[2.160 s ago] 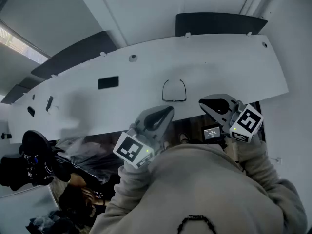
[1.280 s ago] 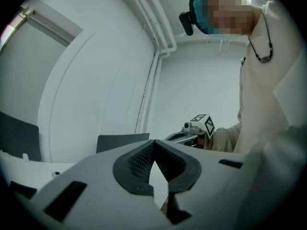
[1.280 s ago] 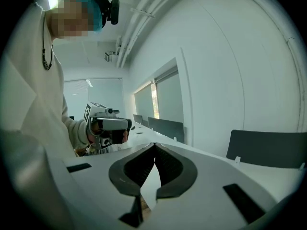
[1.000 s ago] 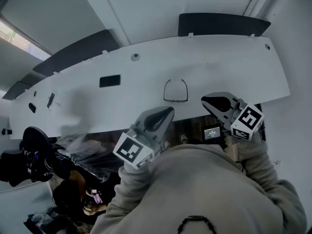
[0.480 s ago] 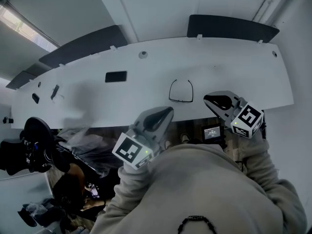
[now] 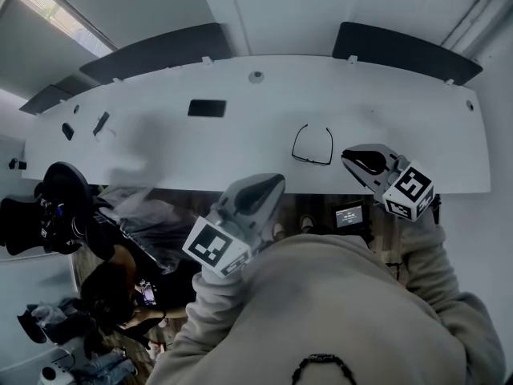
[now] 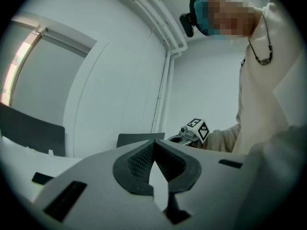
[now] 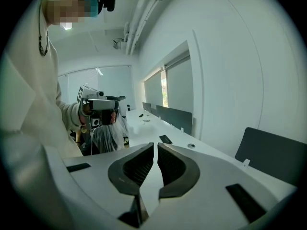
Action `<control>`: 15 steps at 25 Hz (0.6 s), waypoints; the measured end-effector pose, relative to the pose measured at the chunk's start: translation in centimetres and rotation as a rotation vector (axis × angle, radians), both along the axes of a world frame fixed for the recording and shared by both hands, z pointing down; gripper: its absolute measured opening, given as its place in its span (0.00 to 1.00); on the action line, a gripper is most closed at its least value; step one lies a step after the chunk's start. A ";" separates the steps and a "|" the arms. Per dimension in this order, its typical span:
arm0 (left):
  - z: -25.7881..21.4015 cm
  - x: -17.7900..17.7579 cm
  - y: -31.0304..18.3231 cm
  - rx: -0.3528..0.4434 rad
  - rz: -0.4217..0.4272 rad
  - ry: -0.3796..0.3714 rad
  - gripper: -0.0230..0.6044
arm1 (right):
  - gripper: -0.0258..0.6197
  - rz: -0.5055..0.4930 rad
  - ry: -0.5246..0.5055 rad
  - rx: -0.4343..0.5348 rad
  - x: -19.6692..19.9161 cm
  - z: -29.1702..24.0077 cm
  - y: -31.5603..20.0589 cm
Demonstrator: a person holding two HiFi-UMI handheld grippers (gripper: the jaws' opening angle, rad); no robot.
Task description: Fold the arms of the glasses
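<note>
Black-rimmed glasses (image 6: 313, 146) lie on the long white table (image 6: 417, 123) with both arms spread open, pointing toward the far side. My right gripper (image 6: 358, 159) hovers just right of them over the table's near edge, jaws shut and empty; in its own view the right gripper (image 8: 156, 148) holds nothing. My left gripper (image 6: 266, 188) hangs off the near edge, below and left of the glasses. Seen in its own view, the left gripper (image 7: 153, 146) is shut with nothing between the pads. The glasses show in neither gripper view.
A flat black object (image 6: 207, 108), a round grommet (image 6: 256, 77) and small dark items (image 6: 101, 123) lie farther left on the table. Dark partition panels (image 6: 405, 52) line its far side. A person (image 6: 108, 295) sits at lower left. A small screen (image 6: 349, 215) glows under the table.
The head view has swung, so the table and glasses sit farther right in the picture. My right gripper has come nearer the glasses over the near edge. Both jaws stay shut.
</note>
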State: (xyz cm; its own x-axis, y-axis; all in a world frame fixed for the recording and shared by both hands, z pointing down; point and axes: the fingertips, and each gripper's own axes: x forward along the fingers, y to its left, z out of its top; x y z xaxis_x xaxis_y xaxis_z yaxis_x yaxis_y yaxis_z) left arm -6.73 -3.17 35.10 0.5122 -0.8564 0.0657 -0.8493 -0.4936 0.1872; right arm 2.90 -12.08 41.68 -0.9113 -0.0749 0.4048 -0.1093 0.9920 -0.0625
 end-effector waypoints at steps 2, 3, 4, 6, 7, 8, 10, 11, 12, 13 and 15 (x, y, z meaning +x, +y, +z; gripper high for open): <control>0.2 -0.4 0.3 -0.008 -0.020 0.001 0.05 | 0.07 -0.015 0.009 -0.007 -0.4 0.5 -0.1; 0.2 -0.6 0.5 -0.011 -0.029 0.000 0.05 | 0.07 -0.022 0.014 -0.012 -0.6 0.7 -0.2; 0.3 -0.8 0.6 -0.014 -0.038 0.000 0.05 | 0.08 -0.030 0.020 -0.016 -0.7 0.9 -0.2; 0.4 -1.0 0.9 -0.021 -0.057 0.000 0.05 | 0.08 -0.049 0.034 -0.020 -1.0 1.4 -0.3; 0.4 -1.1 1.0 -0.024 -0.066 0.001 0.05 | 0.08 -0.058 0.041 -0.020 -1.1 1.6 -0.4; 0.5 -1.2 1.2 -0.028 -0.075 0.003 0.05 | 0.08 -0.065 0.047 -0.020 -1.3 1.9 -0.4; 0.8 -1.5 1.4 -0.036 -0.094 0.005 0.04 | 0.08 -0.076 0.055 -0.024 -1.8 2.3 -0.7; 0.9 -1.7 1.5 -0.040 -0.104 0.006 0.04 | 0.08 -0.082 0.060 -0.026 -2.0 2.6 -0.8; 1.0 -1.9 1.5 -0.045 -0.114 0.008 0.05 | 0.08 -0.089 0.068 -0.028 -2.2 2.9 -1.0; 1.2 -2.1 1.6 -0.049 -0.125 0.009 0.05 | 0.08 -0.097 0.077 -0.029 -2.4 3.3 -1.2; 1.4 -2.4 1.9 -0.057 -0.149 0.011 0.05 | 0.08 -0.114 0.098 -0.035 -2.7 4.1 -1.4</control>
State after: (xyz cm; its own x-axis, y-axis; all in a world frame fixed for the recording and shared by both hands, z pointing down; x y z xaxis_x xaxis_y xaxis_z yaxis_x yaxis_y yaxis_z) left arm -9.11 -1.31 36.49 0.3805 -0.9181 0.1110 -0.9101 -0.3505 0.2213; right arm 0.19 -13.51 45.81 -0.8689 0.0422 0.4931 -0.0034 0.9958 -0.0914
